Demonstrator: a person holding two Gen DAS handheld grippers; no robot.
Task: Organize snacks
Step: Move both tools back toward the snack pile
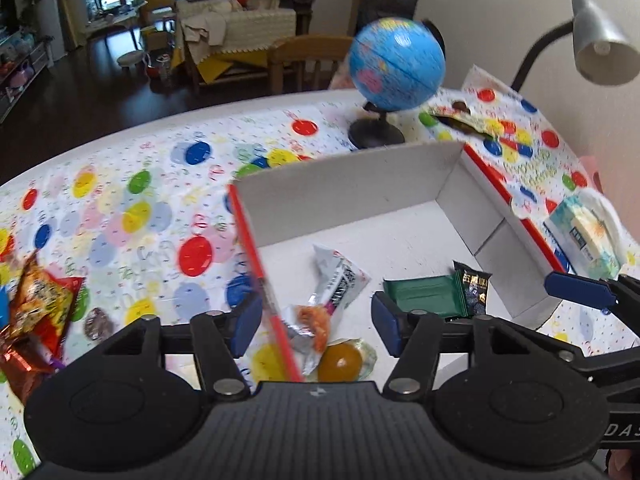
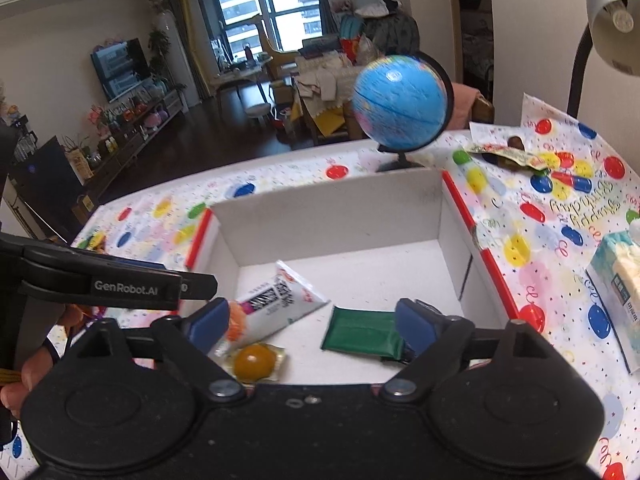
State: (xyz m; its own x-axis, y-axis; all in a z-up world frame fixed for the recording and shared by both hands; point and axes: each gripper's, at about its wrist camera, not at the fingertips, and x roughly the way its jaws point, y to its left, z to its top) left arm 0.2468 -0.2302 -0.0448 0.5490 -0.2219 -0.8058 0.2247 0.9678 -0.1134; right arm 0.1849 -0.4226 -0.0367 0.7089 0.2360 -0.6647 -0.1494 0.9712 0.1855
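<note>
One shallow white cardboard box with red edges (image 2: 460,200) holds four snacks: one white sachet with black print (image 2: 280,304), one flat dark green wrapper (image 2: 360,330), one amber jelly cup in clear plastic (image 2: 254,360) and one black-and-green packet with gold characters (image 1: 472,288). One heap of red and orange crinkly snack bags (image 1: 36,312) lies outside it; their number cannot be told. There is one blue globe on a black stand (image 1: 396,64), one grey desk lamp (image 1: 600,44), one pale tissue pack (image 1: 584,240) and one balloon-print tablecloth (image 1: 140,208)
</note>
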